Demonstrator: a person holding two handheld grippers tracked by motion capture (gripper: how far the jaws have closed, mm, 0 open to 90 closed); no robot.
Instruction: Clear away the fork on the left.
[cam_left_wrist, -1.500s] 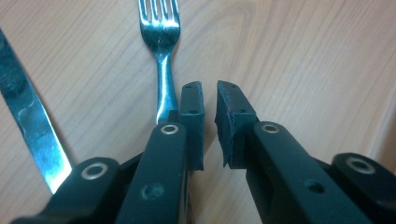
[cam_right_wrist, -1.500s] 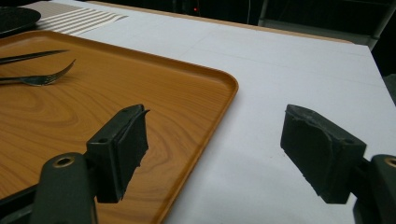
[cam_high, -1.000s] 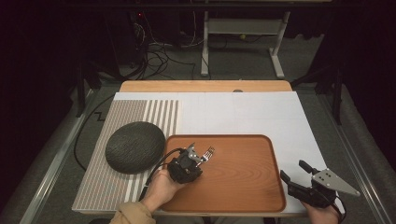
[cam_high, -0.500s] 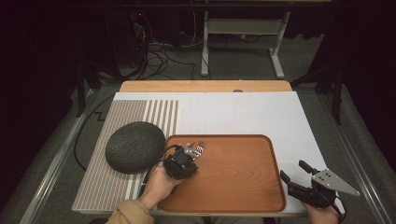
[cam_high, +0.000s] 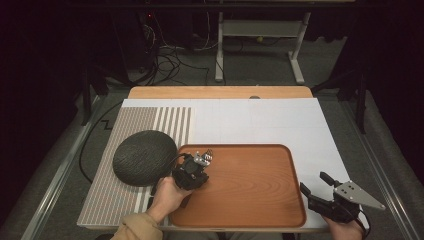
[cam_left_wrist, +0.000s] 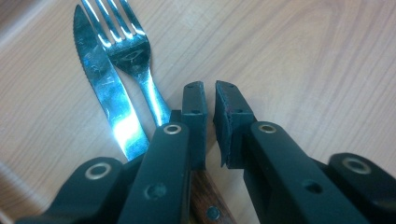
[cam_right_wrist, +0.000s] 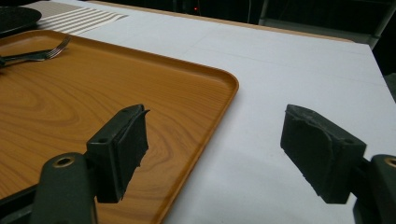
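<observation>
The left gripper (cam_high: 192, 172) sits low over the near-left corner of the wooden tray (cam_high: 260, 200), its fingers (cam_left_wrist: 195, 116) drawn almost together with just a narrow slit between them. In the left gripper view a fork (cam_left_wrist: 133, 56) and a knife (cam_left_wrist: 105, 93) lie side by side on the tray, tines and blade pointing away — their wooden handles run under the left finger, and whether the pads actually pinch a handle I cannot tell. Over on the right, the right gripper (cam_high: 325, 195) rests at the near-right edge of the desk (cam_high: 280, 120), just off the tray's corner, fingers (cam_right_wrist: 123, 144) spread wide with nothing between them. A dark round mat (cam_high: 144, 157) lies beside the tray on the striped placemat (cam_high: 150, 117).
</observation>
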